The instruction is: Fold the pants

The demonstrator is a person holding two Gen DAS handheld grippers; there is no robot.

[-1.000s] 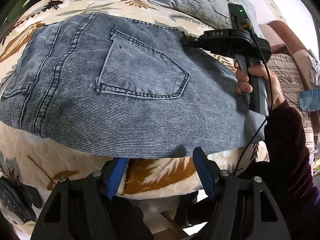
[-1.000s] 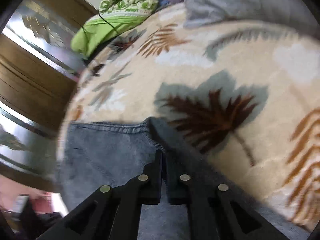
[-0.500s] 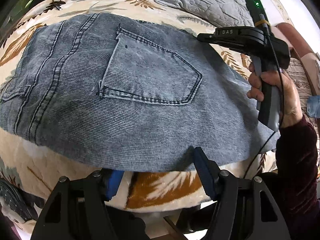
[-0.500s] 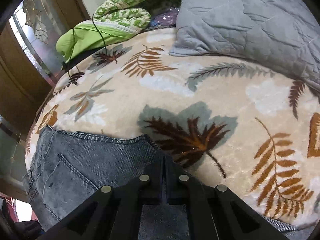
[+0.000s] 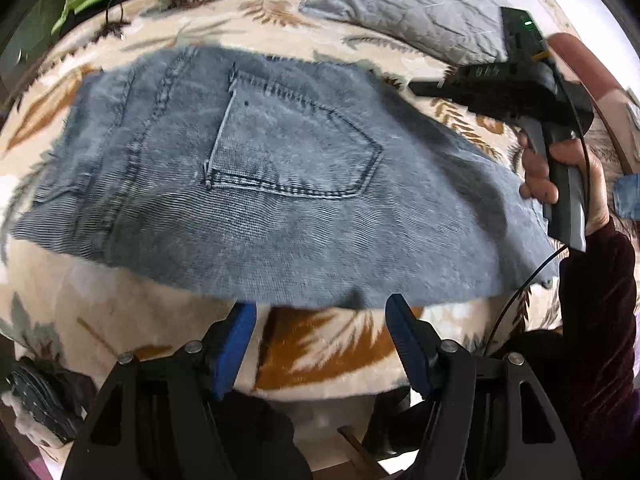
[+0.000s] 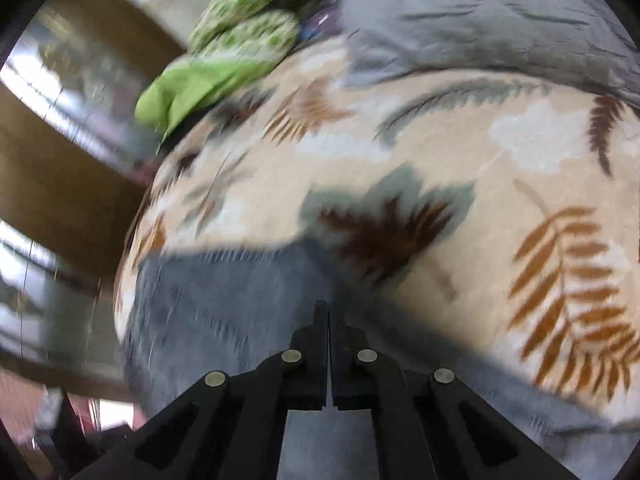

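Grey-blue denim pants [image 5: 280,184] lie folded flat on a leaf-print blanket [image 5: 152,320], back pocket up. My left gripper [image 5: 320,314] is open, its blue pads just below the near edge of the pants, holding nothing. My right gripper [image 5: 416,89] hovers just past the far right edge of the pants, held by a hand. In the right wrist view the right gripper [image 6: 329,312] is shut with its tips above the denim [image 6: 224,300]; no cloth shows between them. That view is blurred.
A grey quilted pillow [image 5: 408,8] lies at the far side of the bed, also in the right wrist view [image 6: 480,16]. Green bedding [image 6: 224,56] sits at the far left. Wooden, mirrored furniture [image 6: 60,160] stands beside the bed.
My right gripper has drawn back to the right, off the far edge of the pants. The left gripper has pulled back slightly from the near edge. The pants lie still.
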